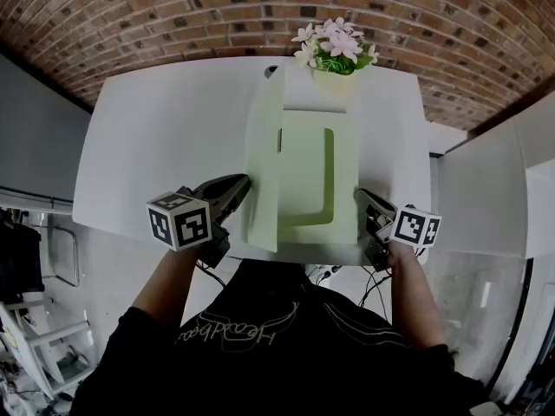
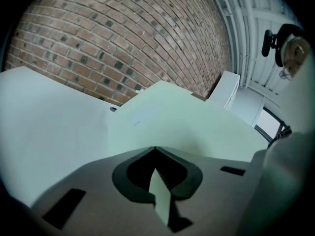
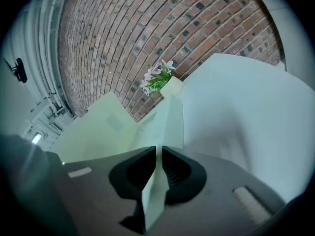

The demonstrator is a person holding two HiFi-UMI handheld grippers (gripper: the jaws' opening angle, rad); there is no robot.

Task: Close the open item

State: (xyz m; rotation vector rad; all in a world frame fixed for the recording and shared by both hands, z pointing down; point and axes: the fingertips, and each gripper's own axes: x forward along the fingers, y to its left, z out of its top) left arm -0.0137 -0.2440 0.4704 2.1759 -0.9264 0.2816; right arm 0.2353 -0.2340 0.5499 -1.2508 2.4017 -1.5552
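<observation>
The left gripper [image 2: 155,149] has its jaws pressed together on a thin sheet edge that belongs to the left cover [image 1: 263,167] of a pale green cardboard folder [image 1: 316,176]. In the left gripper view that edge runs straight down through the dark hollow between the jaws. The right gripper [image 3: 158,149] is likewise clamped on a thin pale green edge, at the folder's near right side, seen edge-on between its two dark pads.

In the head view the folder lies open, spread in the middle of a white table [image 1: 165,128], its near edge close to the table's near edge. The left cover is tilted up off the surface, while the right half lies lower and shows a curved inner pocket [image 1: 314,180]. The two grippers sit at the folder's near corners, one on each side.

Just beyond the folder's far edge stands a small pale pot of pink and white flowers [image 1: 335,52]. A red brick wall [image 1: 156,11] runs behind the table
</observation>
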